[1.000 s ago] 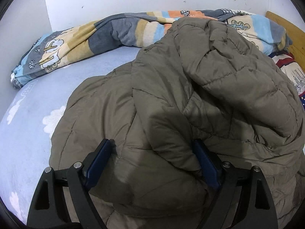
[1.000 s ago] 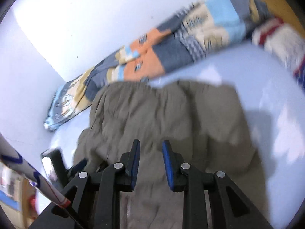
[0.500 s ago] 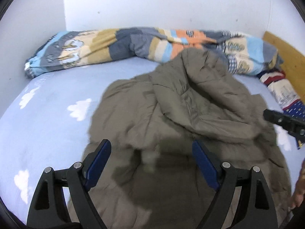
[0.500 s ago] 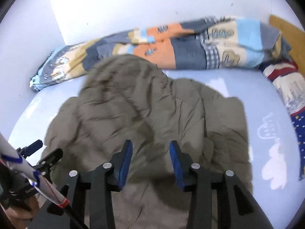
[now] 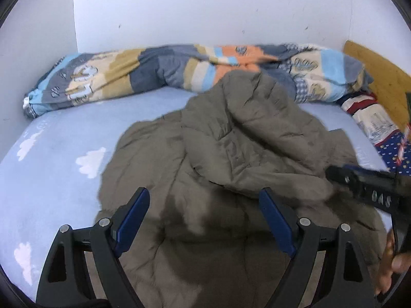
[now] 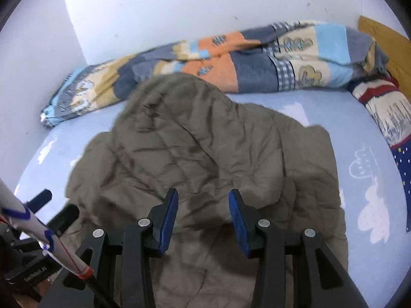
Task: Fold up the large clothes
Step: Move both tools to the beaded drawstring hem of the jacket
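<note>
1. Jacket, olive and quilted, lay rumpled mid-bed, its hood end at twelve o'clock against the patchwork quilt.
2. Left gripper gaped wide, empty; right gripper had just been opening, nothing pinched.
3. Between folds, seemingly; next needs an edge gripped.

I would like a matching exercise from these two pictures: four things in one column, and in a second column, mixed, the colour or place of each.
Things:
1. padded jacket
2. bed sheet
3. patchwork quilt
4. wooden board

Colour or place:
A. bunched up along the white wall, in orange, blue, grey and cream
B. light blue with white clouds
C. olive-brown, lying crumpled in the middle of the bed
D. yellowish brown, at the far right corner

Pairs: 1-C, 2-B, 3-A, 4-D
</note>
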